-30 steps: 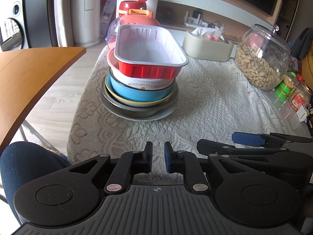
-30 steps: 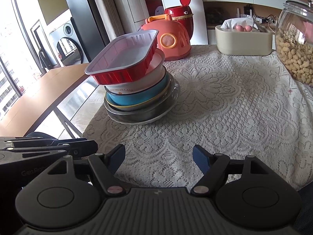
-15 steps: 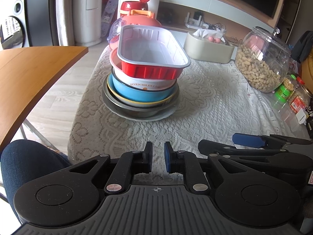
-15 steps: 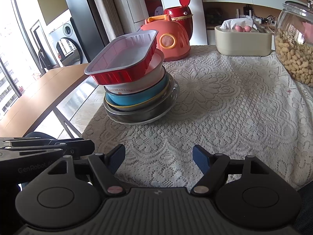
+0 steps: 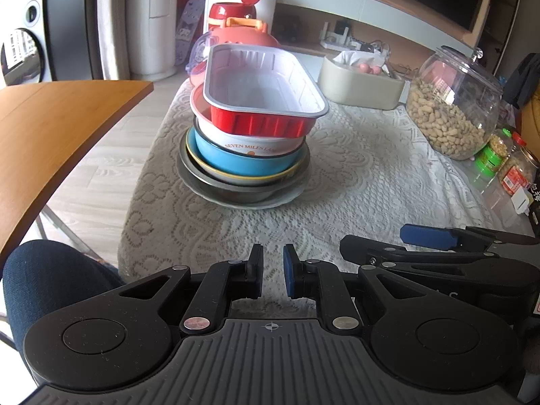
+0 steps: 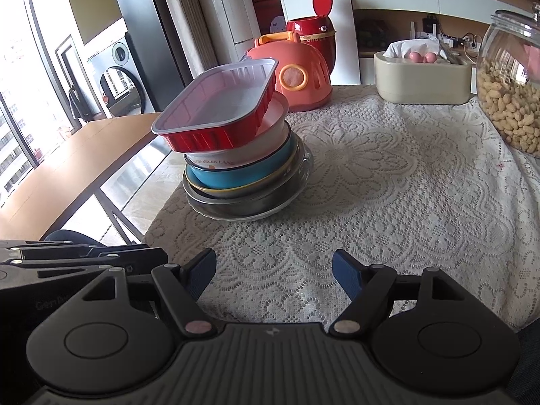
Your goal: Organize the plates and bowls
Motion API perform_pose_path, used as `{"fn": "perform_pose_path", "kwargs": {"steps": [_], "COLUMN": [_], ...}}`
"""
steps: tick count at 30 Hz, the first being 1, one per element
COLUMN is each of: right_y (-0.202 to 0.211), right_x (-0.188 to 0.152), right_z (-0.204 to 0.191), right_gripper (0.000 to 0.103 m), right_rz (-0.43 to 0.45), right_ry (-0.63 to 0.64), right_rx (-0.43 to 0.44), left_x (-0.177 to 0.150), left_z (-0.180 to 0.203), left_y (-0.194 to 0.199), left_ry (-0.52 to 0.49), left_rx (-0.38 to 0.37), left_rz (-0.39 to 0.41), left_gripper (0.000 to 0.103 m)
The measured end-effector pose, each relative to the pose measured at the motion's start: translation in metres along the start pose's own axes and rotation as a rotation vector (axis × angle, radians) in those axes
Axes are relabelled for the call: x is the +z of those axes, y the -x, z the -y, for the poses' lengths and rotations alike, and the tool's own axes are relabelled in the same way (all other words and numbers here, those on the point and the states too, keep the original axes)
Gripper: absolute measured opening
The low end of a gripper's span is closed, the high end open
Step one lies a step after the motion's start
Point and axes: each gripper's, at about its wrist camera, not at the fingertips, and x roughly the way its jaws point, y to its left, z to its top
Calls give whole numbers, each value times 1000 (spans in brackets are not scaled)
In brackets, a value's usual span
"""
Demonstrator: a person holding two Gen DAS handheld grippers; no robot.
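Gripper point(image 6: 273, 271) empty; red tray point(image 6: 216, 108) seemingly tilted.

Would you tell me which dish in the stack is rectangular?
The red foil tray on top; it sits askew, while the white bowl, blue bowl and those beneath are round.

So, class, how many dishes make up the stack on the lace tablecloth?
5 clear: red foil tray on top, white bowl, blue bowl, steel bowl, glass plate at bottom. A yellow-rimmed layer may hide another.
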Motion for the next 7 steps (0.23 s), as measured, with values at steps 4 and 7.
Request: {"fn": "perform_pose_path", "kwargs": {"steps": [4, 7], "right_y": [1, 1], "right_x": [0, 3], "right_z": [1, 4], "right_gripper": [77, 77], "right_rz": [2, 6], "right_ry": [-5, 2], "right_rx": [1, 15], "left_x": [-1, 1], "left_z": [1, -1], "left_y": [1, -3], "left_ry": [-9, -4], "left_rx": [18, 49], "left_rz": [12, 10], "left_gripper": [16, 16]}}
